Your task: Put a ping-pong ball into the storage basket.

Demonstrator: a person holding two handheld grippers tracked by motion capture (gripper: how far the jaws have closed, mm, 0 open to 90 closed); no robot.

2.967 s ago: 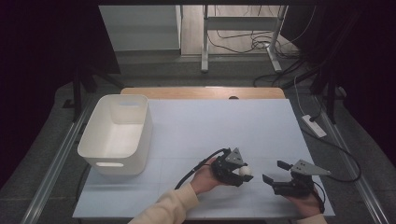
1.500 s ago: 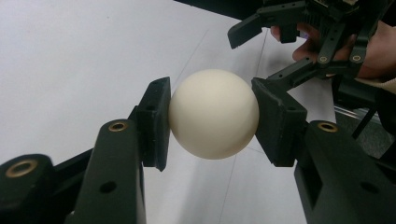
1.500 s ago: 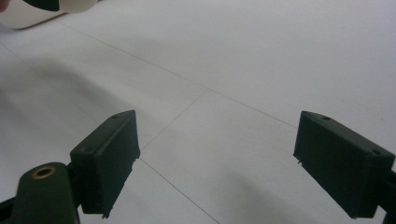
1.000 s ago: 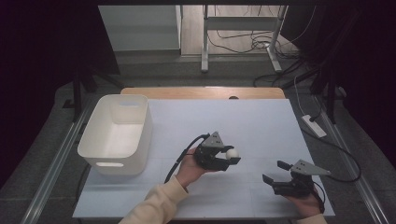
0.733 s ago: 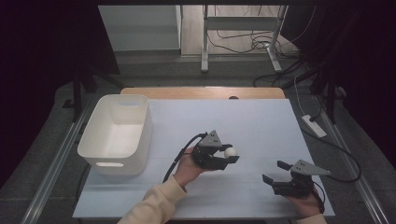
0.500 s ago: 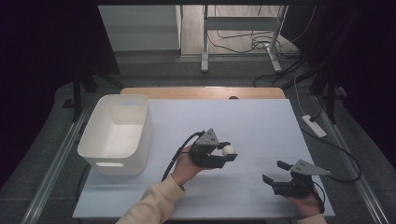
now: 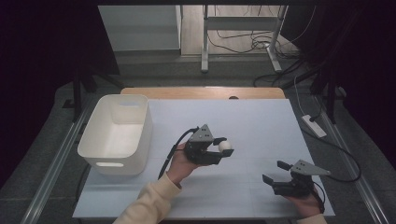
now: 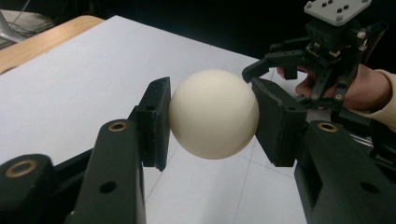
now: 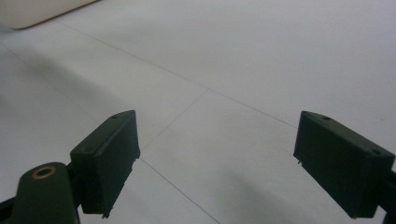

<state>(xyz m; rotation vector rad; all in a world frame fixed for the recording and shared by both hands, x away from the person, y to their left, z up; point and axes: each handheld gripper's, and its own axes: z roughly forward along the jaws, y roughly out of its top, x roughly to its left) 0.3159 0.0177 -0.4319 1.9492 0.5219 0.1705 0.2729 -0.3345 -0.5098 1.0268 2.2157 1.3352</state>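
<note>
The left tongs (image 7: 223, 150) clamp a smooth cream-white ball (image 7: 225, 145) near the white desk's (image 7: 261, 121) centre; black pads hide the ball's flanks. At five o'clock, the right tongs (image 7: 275, 171) gape, holding nothing. At nine o'clock sits a white plastic bin (image 7: 116, 133), its near interior hidden.

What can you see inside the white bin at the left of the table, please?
The white bin shows only bare white floor and inner walls in the high view. Its near wall hides a strip of the floor just behind it, so that part cannot be checked.
</note>
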